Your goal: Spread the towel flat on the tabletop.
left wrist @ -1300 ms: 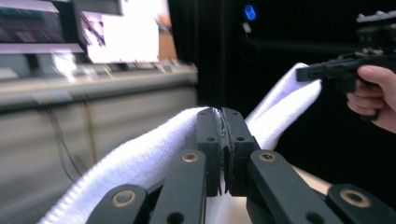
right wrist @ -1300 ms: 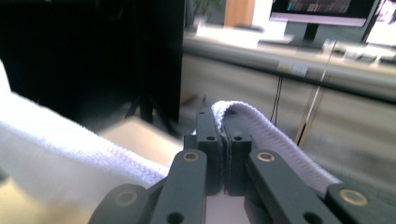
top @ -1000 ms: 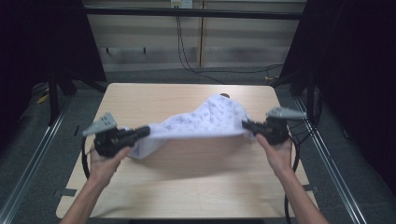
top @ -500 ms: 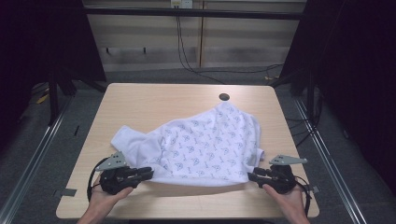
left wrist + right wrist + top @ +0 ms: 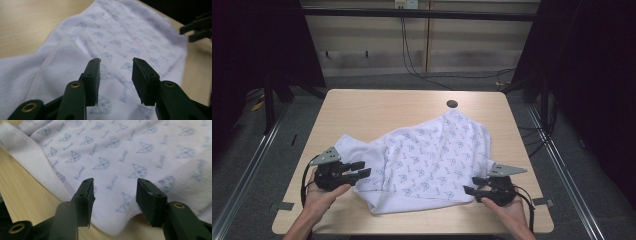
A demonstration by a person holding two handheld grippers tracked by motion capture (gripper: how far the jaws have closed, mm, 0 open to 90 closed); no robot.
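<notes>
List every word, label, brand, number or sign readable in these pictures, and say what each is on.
Small blue script word repeated between the cat-face prints on the white garment: too blurred to read with certainty; it seems to begin with "K".
Same print on the garment in the left gripper view and the high view: too small and blurred to read.
Left hand-held gripper, right hand-held gripper, table: no text seen.
</notes>
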